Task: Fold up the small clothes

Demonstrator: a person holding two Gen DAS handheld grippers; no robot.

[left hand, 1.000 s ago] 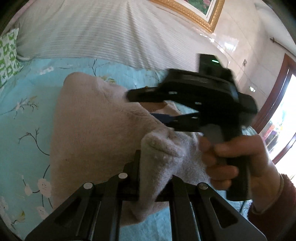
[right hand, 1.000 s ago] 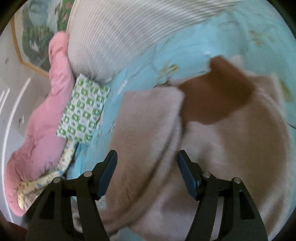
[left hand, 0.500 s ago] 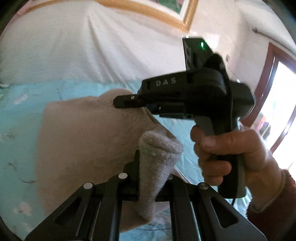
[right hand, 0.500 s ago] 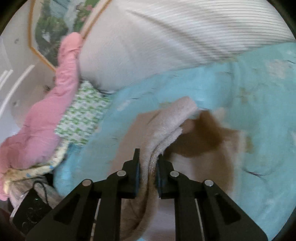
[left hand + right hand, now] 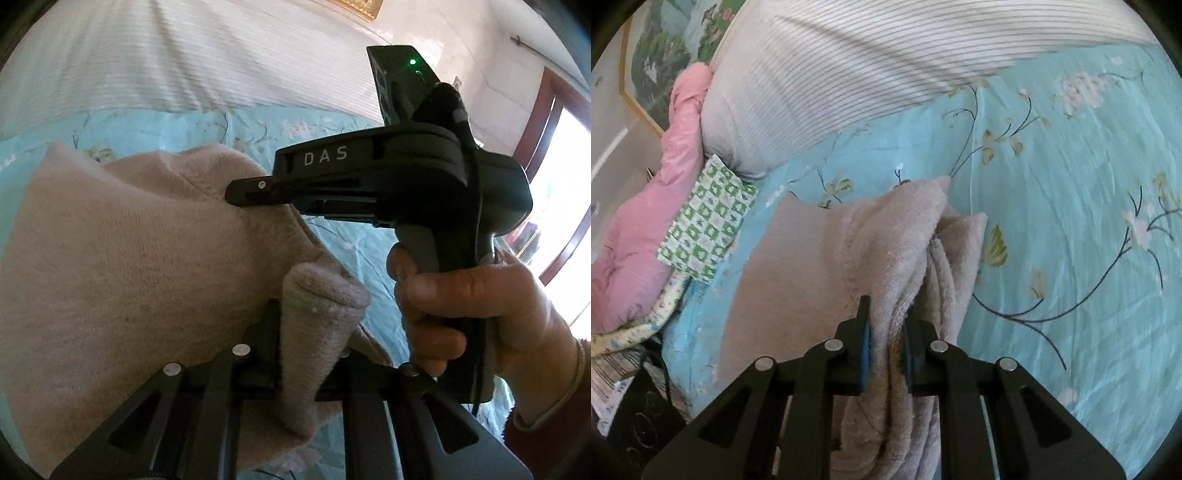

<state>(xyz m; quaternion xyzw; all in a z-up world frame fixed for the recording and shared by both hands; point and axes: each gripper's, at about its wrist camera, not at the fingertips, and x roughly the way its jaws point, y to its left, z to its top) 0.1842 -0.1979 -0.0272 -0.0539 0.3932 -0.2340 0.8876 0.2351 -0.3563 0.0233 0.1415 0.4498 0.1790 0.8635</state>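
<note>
A small beige knit garment [image 5: 122,258] hangs lifted above the light-blue floral bedsheet [image 5: 177,125]. My left gripper [image 5: 310,332] is shut on a bunched edge of it at the bottom of the left wrist view. My right gripper [image 5: 886,332] is shut on another fold of the same garment [image 5: 894,236], its fleecy inner side showing. In the left wrist view the right gripper [image 5: 255,192] is held by a hand [image 5: 461,306] to the right, its fingers pinching the cloth's upper edge. The rest of the garment droops to the sheet [image 5: 1071,221].
A white striped duvet [image 5: 849,74] lies across the back of the bed. A pink quilt [image 5: 635,229] and a green-checked cloth [image 5: 705,225] sit at the left. A framed picture [image 5: 653,55] hangs behind. A window with a wooden frame [image 5: 546,122] is at the right.
My right gripper has shut on a fold of the garment, having been open a second ago. Both grippers have lifted the cloth up off the sheet.
</note>
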